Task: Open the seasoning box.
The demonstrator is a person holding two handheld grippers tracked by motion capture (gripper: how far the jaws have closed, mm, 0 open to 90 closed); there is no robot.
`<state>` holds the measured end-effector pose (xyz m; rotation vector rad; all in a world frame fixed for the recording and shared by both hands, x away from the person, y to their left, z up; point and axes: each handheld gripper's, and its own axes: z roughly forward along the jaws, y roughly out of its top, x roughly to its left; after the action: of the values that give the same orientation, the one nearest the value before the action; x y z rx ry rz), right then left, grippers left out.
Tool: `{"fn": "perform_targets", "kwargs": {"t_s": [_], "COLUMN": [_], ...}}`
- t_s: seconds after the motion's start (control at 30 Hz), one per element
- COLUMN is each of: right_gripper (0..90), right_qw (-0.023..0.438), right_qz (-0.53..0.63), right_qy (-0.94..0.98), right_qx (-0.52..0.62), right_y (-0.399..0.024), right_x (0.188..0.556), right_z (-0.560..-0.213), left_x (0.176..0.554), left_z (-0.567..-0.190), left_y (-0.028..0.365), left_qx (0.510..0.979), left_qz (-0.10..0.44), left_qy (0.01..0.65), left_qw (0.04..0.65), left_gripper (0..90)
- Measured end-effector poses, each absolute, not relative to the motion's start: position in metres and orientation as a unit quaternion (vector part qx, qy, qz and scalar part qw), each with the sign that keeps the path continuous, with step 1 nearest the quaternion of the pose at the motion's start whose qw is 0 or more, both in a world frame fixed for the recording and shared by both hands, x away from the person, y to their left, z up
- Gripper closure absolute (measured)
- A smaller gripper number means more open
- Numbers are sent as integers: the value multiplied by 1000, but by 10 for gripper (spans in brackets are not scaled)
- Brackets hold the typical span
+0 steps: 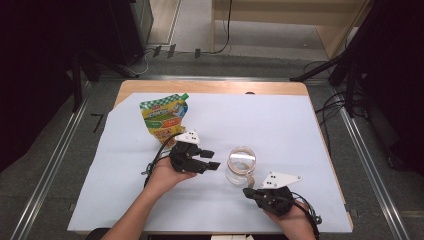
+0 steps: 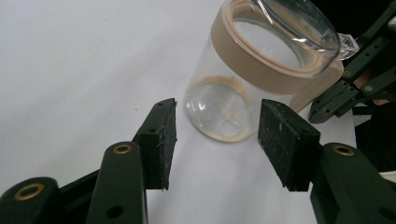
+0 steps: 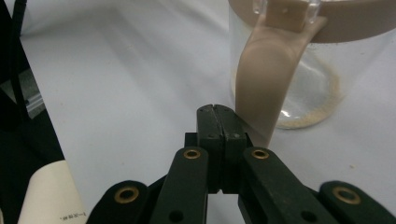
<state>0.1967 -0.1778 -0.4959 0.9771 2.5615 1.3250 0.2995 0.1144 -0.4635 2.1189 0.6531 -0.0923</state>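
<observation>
Jar [image 1: 241, 164] sits a bit right of center in the high view, standing upright on the big white sheet [image 1: 280, 125] that covers most of the table [image 1: 210, 86]. It's clear glass with a tan band around the rim and a tan handle [image 3: 266, 74]; in the right gripper view that handle hangs down the side facing the camera, upper right of the frame.

Pouch [image 1: 164, 116], green and yellow, is up in the upper left part of the sheet, well apart from the jar.

Left gripper [image 1: 212, 159] comes in from the lower left of the high view, held in a hand [image 1: 167, 175], with its tips just left of the jar. In the left gripper view [image 2: 215, 140] the jaws are spread, nothing pinched, and the jar's base sits beyond the gap between the pads, not touched by either one.

Right gripper [image 1: 247, 190] is at the lower right of the high view, just below the jar. In the right gripper view [image 3: 217, 108] its jaws are pressed flat together with nothing between them, tips right beside the lower end of the handle; can't tell if they touch it.
</observation>
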Motion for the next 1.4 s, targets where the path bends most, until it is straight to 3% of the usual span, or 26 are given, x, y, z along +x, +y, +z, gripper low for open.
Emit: {"fn": "perform_targets", "kwargs": {"t_s": [0.77, 1.4], "right_gripper": [900, 900], "right_qw": [85, 144], "right_qz": [429, 437], "right_qy": [802, 774], "right_qx": [408, 436], "right_y": [-224, -219], "right_x": [247, 291], "right_z": [-502, -507], "left_x": [300, 295], "left_z": [-465, -461], "left_y": [114, 122], "left_qx": [855, 859], "left_qz": [-46, -24], "left_qy": [266, 266], "left_qw": [442, 436], "left_gripper": [480, 462]}}
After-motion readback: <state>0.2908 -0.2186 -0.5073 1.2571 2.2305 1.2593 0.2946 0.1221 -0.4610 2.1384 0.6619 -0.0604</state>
